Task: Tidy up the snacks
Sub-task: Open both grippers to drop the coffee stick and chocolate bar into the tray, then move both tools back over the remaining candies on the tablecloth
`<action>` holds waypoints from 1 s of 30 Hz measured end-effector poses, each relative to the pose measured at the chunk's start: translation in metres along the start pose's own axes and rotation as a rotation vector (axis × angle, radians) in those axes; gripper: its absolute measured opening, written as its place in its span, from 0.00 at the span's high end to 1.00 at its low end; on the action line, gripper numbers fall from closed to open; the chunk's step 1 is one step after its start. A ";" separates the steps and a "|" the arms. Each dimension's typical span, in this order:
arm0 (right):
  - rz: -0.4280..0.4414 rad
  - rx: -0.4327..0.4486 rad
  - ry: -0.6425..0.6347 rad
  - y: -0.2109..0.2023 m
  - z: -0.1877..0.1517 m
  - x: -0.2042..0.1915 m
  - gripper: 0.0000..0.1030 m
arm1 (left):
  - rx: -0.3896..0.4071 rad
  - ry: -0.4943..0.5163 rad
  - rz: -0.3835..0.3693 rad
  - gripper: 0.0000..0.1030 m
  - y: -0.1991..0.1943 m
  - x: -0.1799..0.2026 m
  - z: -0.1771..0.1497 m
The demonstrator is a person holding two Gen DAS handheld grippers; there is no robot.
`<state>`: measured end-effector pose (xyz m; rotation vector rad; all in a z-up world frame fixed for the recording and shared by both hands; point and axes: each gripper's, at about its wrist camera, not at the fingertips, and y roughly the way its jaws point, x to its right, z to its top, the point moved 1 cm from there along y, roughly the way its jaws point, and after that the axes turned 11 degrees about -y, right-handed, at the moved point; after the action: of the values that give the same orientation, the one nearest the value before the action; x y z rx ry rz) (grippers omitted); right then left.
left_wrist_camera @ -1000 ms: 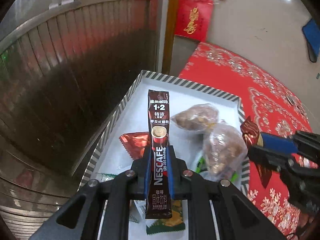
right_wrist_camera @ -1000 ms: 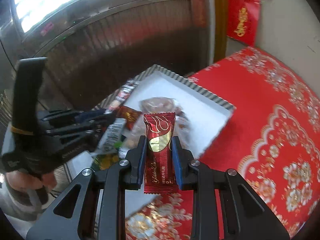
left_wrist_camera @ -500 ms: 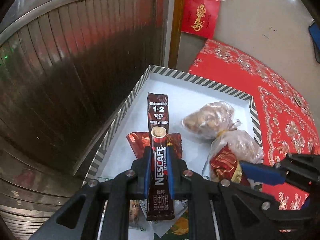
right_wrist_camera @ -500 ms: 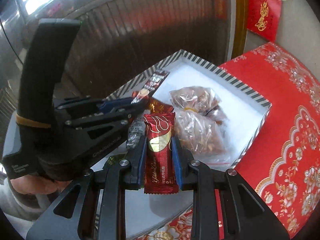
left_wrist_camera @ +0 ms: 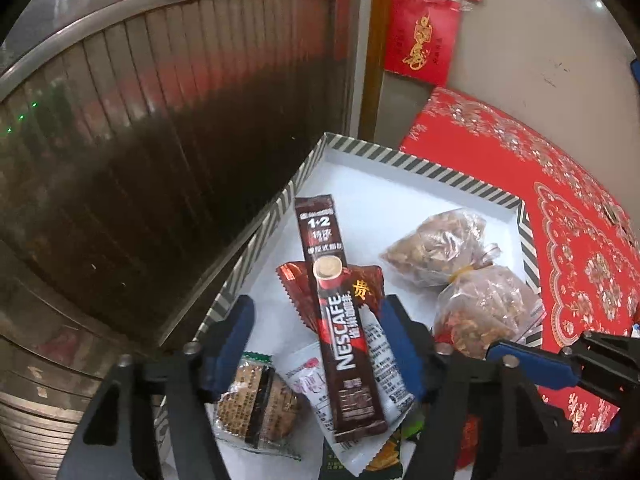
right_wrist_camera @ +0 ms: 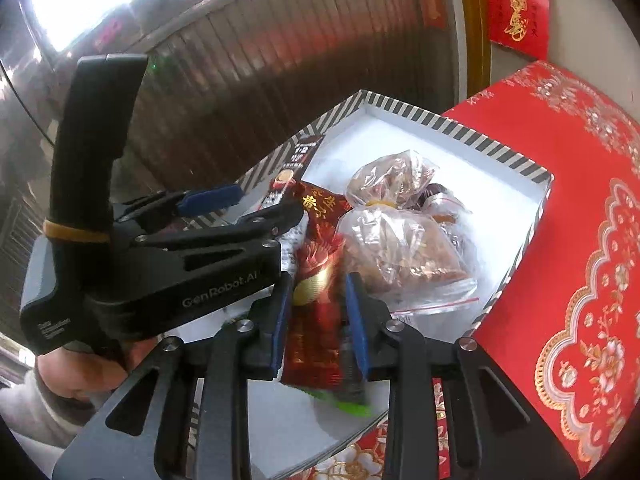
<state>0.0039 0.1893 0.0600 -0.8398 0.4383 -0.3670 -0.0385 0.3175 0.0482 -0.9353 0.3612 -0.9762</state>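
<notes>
Spread wide, the left gripper's jaws have just been opening, and the Nescafé coffee stick lies loose between the blue pads with neither pad pressing on it. The stick rests slanted across the snacks in the striped-rim box, its top end pointing toward the box's far left corner and its lower end on a white sachet. Under its middle lies a dark red foil packet with gold characters. A clear-wrapped brown biscuit sits just left of the sachet, close to the left pad.

On the right, the right gripper has its jaws closed on a red and gold wrapped candy bar, which stands lengthwise between the pads, blurred, over the near part of the box's white floor. A green wrapper edge shows just below the bar's lower end. Two clear bags of brown nuts, tied with a yellow band, lie in the right half of the box, touching each other. The box sits at the left edge of a red patterned tablecloth. A person's hand holds the left gripper's black handle in the right wrist view.
</notes>
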 end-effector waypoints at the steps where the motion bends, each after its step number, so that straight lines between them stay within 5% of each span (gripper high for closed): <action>1: 0.008 0.010 0.005 -0.003 -0.001 0.000 0.74 | 0.006 -0.001 -0.001 0.27 -0.003 0.000 0.000; 5: 0.008 0.040 0.022 -0.011 -0.003 0.001 0.60 | 0.038 -0.009 0.001 0.25 -0.018 -0.001 0.003; 11: -0.043 0.087 0.049 -0.038 -0.015 0.009 0.59 | 0.086 0.005 -0.042 0.21 -0.044 0.017 0.002; 30: -0.303 0.087 0.281 -0.140 -0.132 0.102 0.59 | -0.027 0.278 -0.234 0.20 -0.059 0.182 -0.064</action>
<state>0.0037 -0.0283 0.0680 -0.7729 0.5526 -0.7860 -0.0132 0.1201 0.0832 -0.8807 0.5072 -1.3242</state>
